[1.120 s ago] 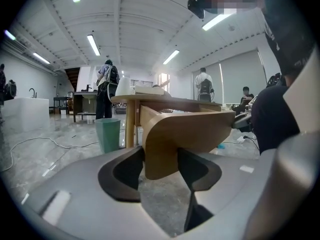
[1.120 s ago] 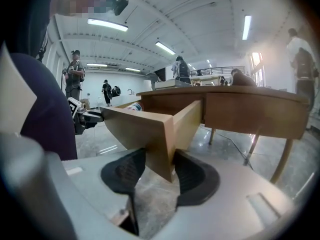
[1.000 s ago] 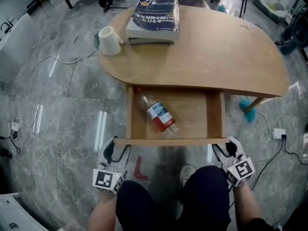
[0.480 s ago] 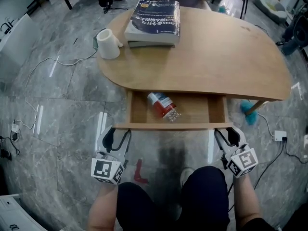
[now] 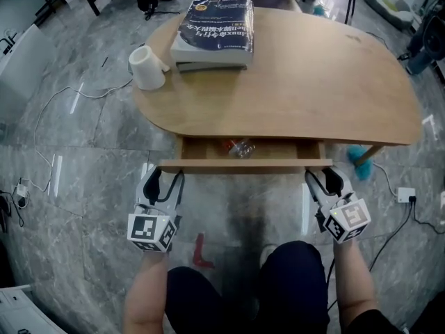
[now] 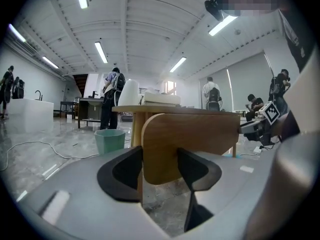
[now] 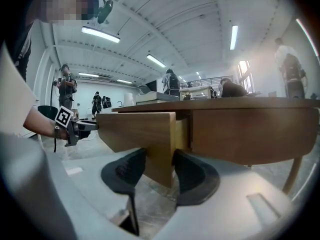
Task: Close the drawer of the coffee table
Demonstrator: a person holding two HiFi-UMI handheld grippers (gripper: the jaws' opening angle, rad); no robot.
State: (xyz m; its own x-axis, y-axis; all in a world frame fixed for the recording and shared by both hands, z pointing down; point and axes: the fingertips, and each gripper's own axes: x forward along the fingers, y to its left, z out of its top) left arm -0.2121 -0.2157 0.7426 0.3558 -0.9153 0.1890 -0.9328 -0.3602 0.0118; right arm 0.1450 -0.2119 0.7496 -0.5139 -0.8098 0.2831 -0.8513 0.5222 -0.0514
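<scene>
— What colour is the counter (image 5: 313, 82)?
— Pale honey wood, and the drawer front (image 5: 243, 165) matches. The book (image 5: 214, 23) is dark blue, the mug (image 5: 147, 68) white.
— And the floor (image 5: 83, 138)?
— Grey marble with white veins. The left hand-held gripper (image 5: 165, 178) and right hand-held gripper (image 5: 325, 179) are pale grey with black jaws, each marker cube black-and-white squares

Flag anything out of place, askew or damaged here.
A plastic bottle lies loose in the drawer, showing through the narrow gap not yet closed; it could roll as the drawer moves. Nothing else stands out.
</scene>
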